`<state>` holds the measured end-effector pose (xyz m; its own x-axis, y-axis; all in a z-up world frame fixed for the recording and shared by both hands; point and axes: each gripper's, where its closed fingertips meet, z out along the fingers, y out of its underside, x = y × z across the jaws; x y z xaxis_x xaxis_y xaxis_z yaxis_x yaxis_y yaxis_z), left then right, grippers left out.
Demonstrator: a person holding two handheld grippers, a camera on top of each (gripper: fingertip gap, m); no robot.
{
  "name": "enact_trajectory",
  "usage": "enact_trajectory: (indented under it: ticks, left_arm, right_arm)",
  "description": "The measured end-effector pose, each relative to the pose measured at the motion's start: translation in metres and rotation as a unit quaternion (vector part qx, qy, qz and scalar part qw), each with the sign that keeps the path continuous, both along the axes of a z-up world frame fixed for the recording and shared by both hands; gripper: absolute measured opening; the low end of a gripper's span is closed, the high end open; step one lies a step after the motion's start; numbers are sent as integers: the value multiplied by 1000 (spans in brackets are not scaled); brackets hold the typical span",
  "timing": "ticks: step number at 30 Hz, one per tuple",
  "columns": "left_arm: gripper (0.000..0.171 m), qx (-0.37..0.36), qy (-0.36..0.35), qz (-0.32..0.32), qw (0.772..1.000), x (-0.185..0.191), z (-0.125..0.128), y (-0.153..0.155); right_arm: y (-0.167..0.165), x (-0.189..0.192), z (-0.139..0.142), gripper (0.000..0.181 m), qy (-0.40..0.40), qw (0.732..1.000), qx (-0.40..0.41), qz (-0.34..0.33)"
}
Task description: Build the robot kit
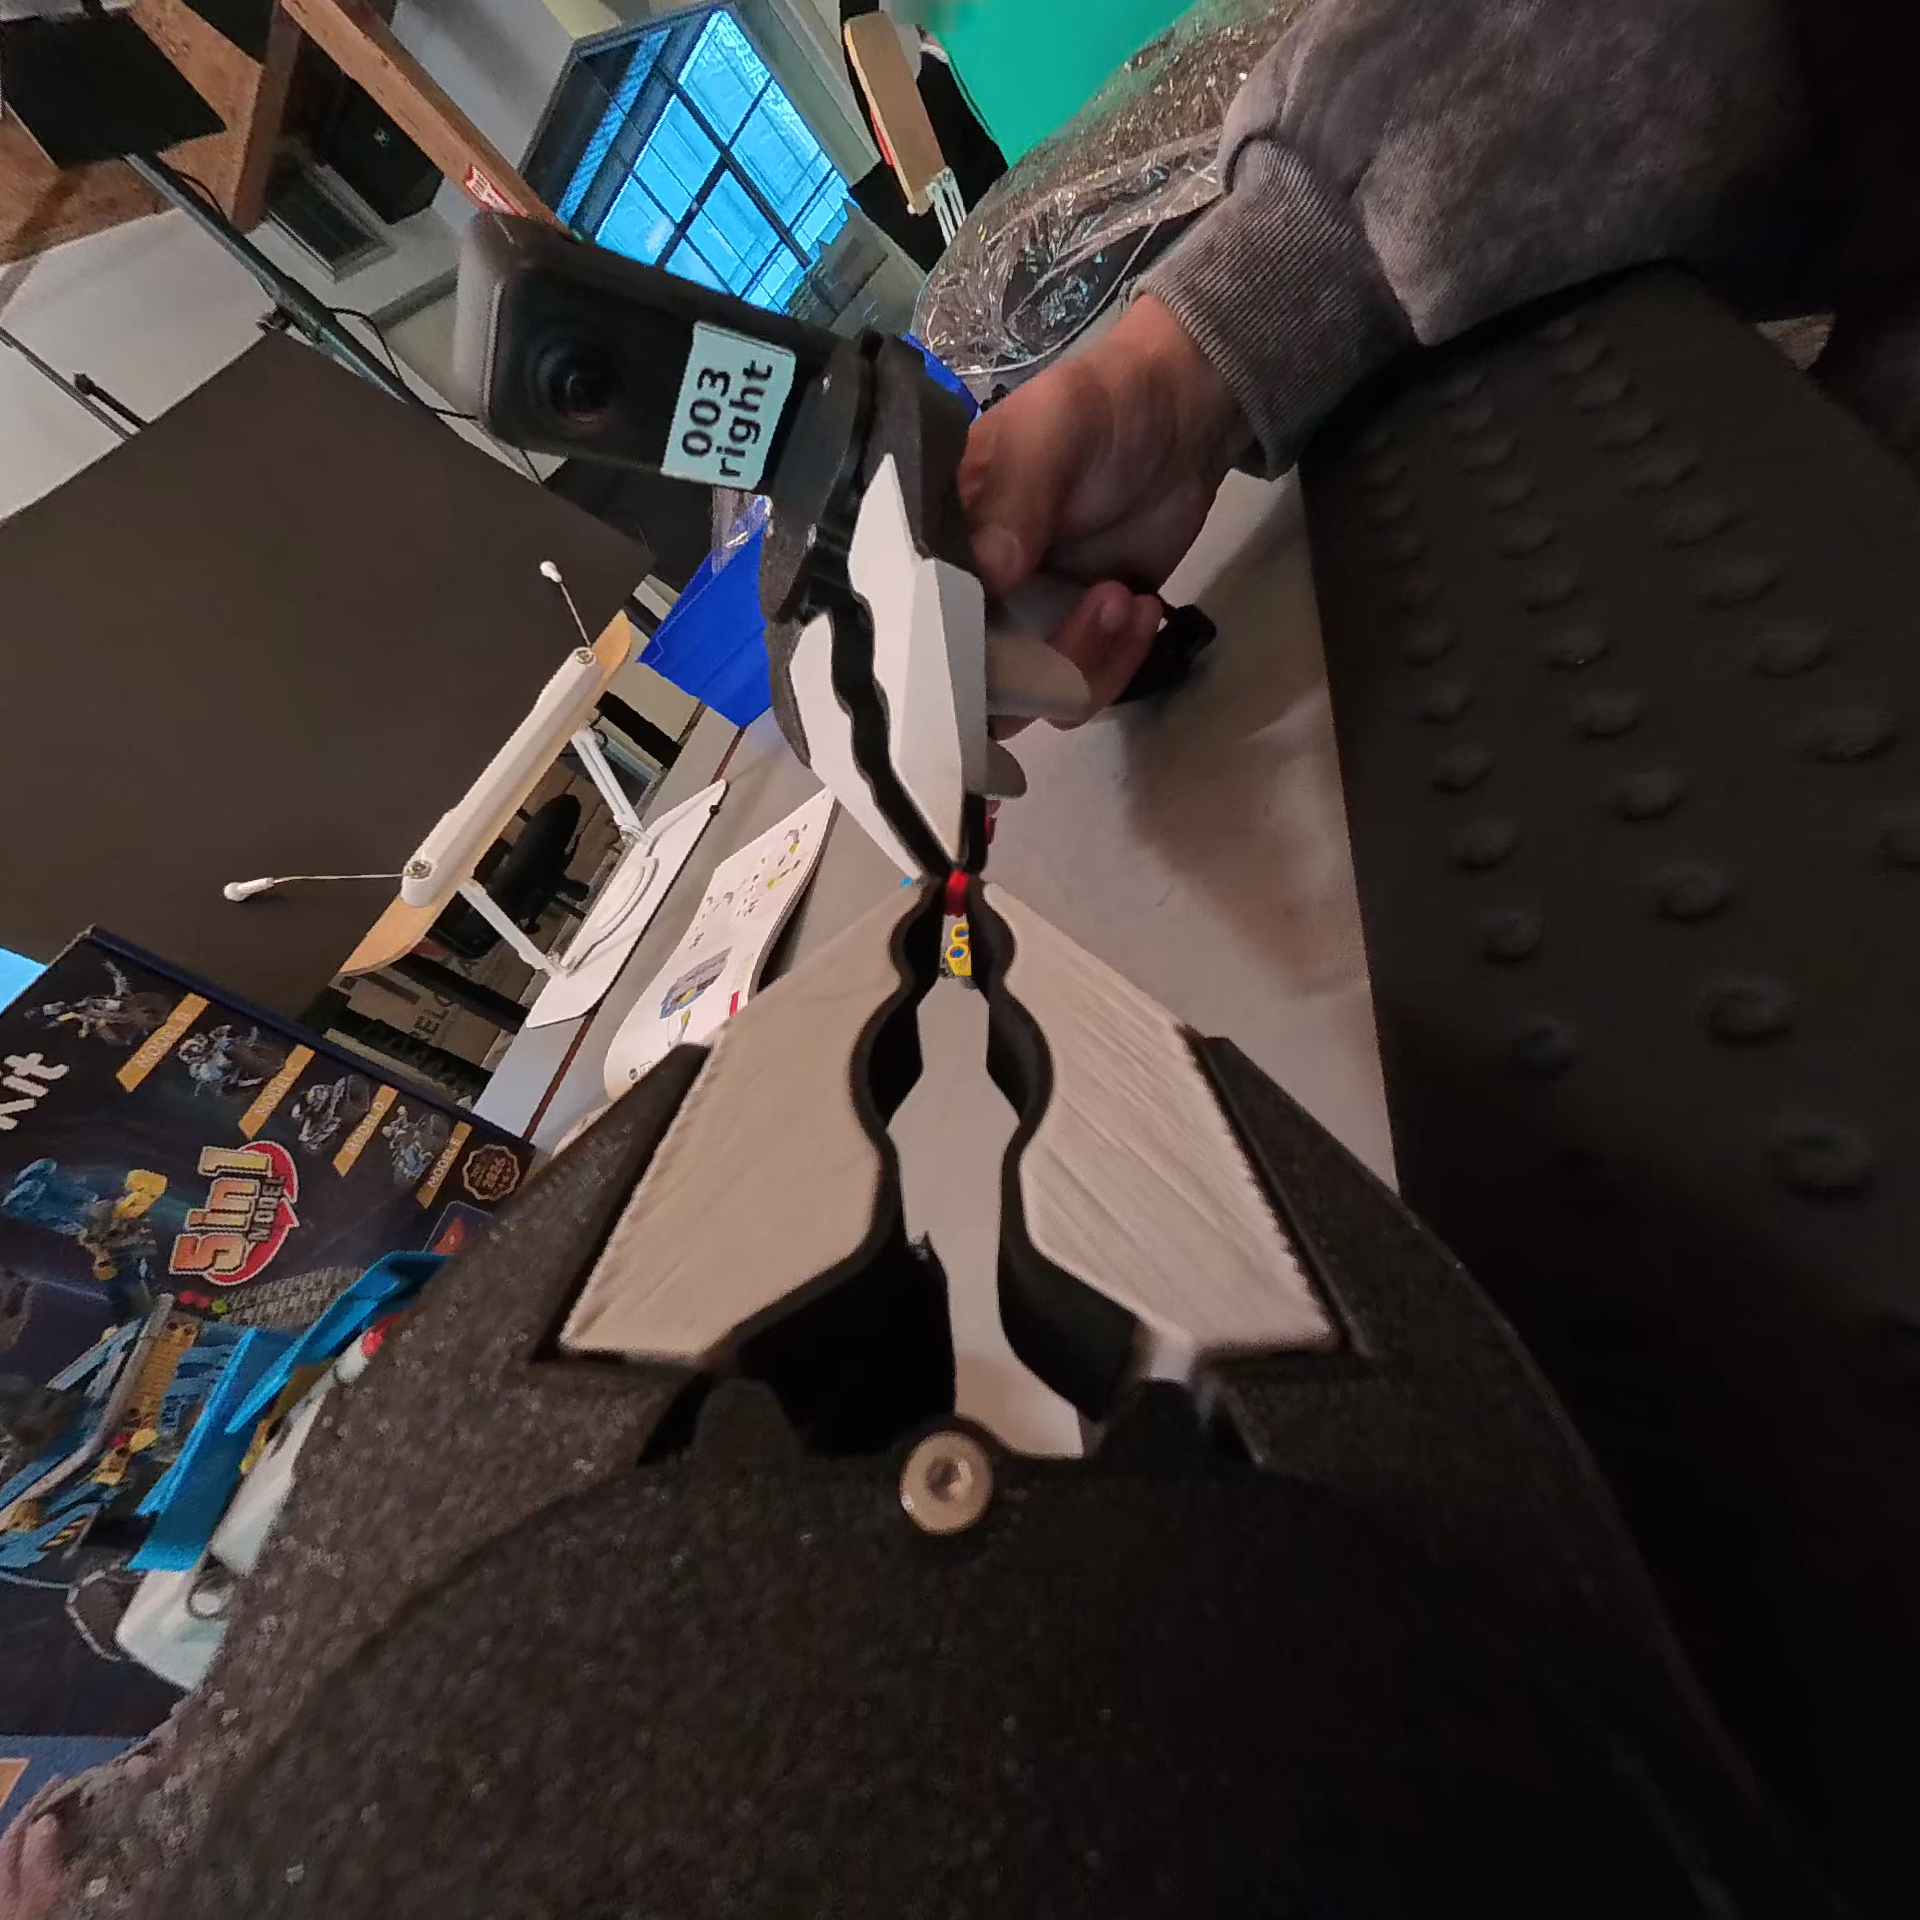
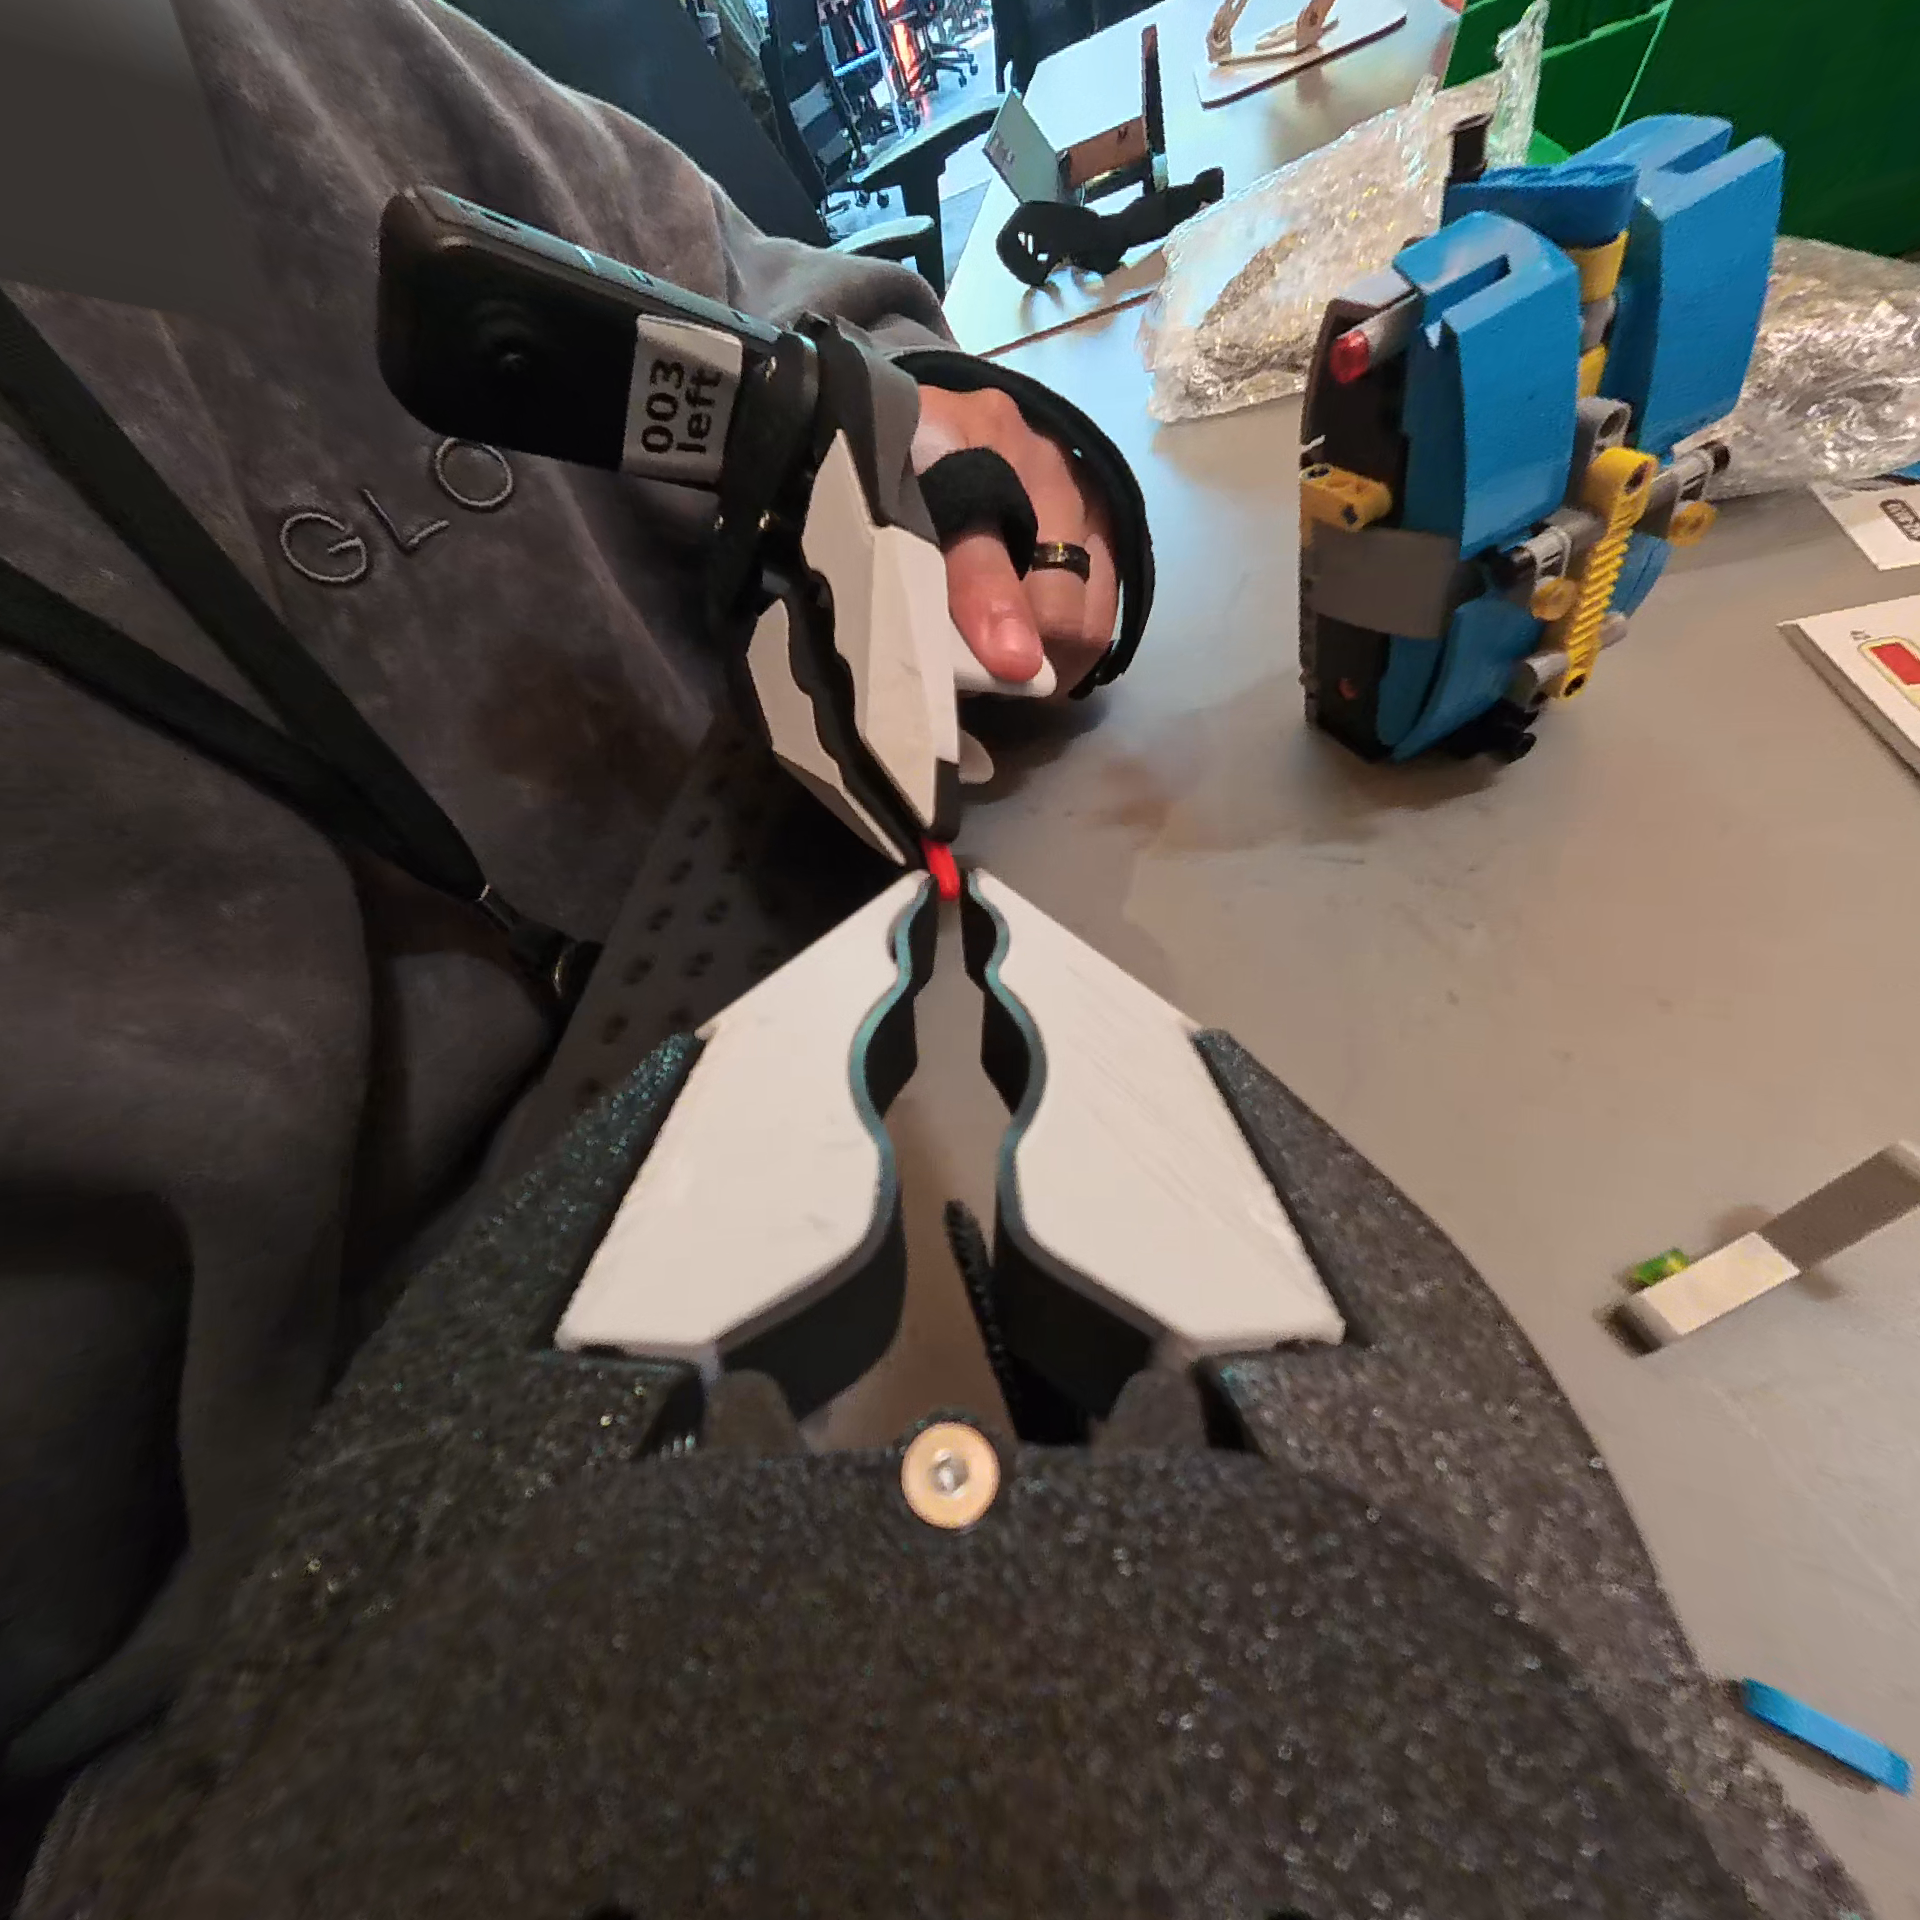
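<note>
My left gripper (image 1: 951,906) is shut on a small yellow brick piece with holes (image 1: 958,948) and holds it above the grey table (image 1: 1164,790). A small red pin (image 1: 956,885) sticks out of that piece. My right gripper (image 2: 943,885) meets it tip to tip and is shut on the red pin (image 2: 940,862). In the left wrist view the right gripper (image 1: 951,857) comes down from above, held by a hand (image 1: 1091,488). In the right wrist view the left gripper (image 2: 928,831) comes down from above; the yellow piece is hidden there.
A blue, yellow and grey brick-built model (image 2: 1507,468) stands on the table (image 2: 1351,987) with plastic bags (image 2: 1299,281) behind it. A grey-white strip (image 2: 1766,1247), a small green piece (image 2: 1657,1268) and a blue piece (image 2: 1829,1745) lie at right. A kit box (image 1: 208,1195) and a booklet (image 1: 748,925) lie at left. Left and right tips are no more than a few centimetres apart.
</note>
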<state>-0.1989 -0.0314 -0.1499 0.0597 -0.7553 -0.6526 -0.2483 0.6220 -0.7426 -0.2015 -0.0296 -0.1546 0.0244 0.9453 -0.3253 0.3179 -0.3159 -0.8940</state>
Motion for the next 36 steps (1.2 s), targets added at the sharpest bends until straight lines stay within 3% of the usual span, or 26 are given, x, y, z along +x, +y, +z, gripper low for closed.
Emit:
enact_trajectory:
  ticks: [30,33,36]
  left_arm:
    - [3,-4,4,-50,999,1,-4,-25]
    - [3,-4,21,-33,999,1,-8,-18]
    - [3,-24,24,-20,999,0,-8,-12]
  right_arm:
    - [-24,-4,-3,3,-10,998,-2,60]
    - [-10,5,-6,3,-33,998,31,34]
    - [52,54,-29,10,-134,982,93,-94]
